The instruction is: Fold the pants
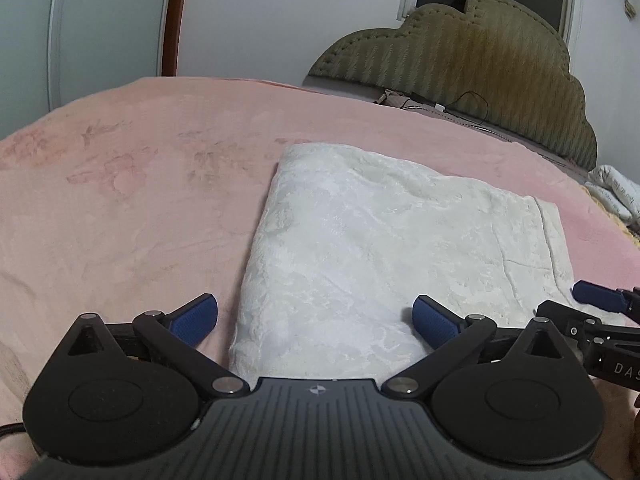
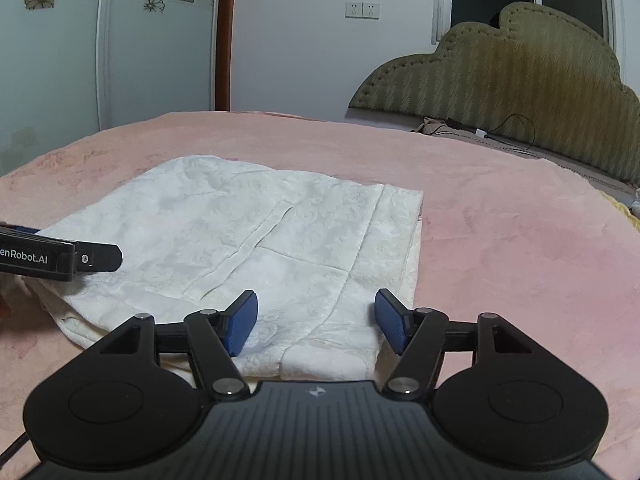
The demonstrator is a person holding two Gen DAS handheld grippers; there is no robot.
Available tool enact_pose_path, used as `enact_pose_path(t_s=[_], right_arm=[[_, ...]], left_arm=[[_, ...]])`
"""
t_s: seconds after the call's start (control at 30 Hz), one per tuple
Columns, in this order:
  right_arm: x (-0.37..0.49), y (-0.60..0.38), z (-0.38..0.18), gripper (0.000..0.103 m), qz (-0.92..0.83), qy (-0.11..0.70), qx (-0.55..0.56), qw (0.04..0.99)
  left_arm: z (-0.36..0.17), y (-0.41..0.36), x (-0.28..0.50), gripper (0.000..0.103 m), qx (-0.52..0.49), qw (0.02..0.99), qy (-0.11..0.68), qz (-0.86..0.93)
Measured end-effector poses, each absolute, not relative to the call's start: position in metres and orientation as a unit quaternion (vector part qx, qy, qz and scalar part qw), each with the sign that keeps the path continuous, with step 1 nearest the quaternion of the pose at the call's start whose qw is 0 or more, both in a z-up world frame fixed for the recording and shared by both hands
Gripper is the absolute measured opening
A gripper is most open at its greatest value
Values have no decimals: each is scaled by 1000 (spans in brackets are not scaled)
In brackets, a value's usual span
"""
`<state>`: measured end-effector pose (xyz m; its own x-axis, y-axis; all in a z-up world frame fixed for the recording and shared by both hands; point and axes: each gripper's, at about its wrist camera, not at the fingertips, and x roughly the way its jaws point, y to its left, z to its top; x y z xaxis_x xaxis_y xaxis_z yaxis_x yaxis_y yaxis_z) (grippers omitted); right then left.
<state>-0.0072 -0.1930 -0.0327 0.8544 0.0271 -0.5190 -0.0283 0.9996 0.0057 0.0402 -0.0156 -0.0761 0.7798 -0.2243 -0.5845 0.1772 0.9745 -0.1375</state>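
Pants (image 1: pixel 380 248) folded into compact rectangle on bed (image 1: pixel 120 200). My left tool (image 1: pixel 315 322) and right tool (image 2: pixel 316 322) both spread apart, gripping nothing. Fold looks nearly finished; next likely pinch near edge for final fold.

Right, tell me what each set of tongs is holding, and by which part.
Nothing is held. The left tongs and right tongs are both open above the near edge of the folded white pants on the bed.

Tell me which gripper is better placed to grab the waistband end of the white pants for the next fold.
Right, probably. The right gripper is open with the waistband end of the folded white textured pants between its fingers. The left gripper, also open, straddles the plain opposite edge on the pink blanket.
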Motion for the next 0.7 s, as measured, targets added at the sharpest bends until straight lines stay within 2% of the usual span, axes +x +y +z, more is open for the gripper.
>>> enact_pose_path(t_s=[0.17,0.23,0.4,0.63,0.7], right_arm=[[-8,-193,-33,68,15,271,3,963],[-7,-194,-33,79,6,274,6,962],[-3,-212,-37,89,11,289,60,955],[-1,-235,-43,99,35,304,137,942],[-2,-239,-43,100,45,303,150,940]], left_arm=[[-76,-14,40,103,-37,943,314,-106],[-76,-13,41,103,-39,942,314,-107],[-74,-13,40,103,-43,942,315,-109],[-72,4,36,103,-102,936,307,-137],[-69,11,38,99,-119,933,308,-143]])
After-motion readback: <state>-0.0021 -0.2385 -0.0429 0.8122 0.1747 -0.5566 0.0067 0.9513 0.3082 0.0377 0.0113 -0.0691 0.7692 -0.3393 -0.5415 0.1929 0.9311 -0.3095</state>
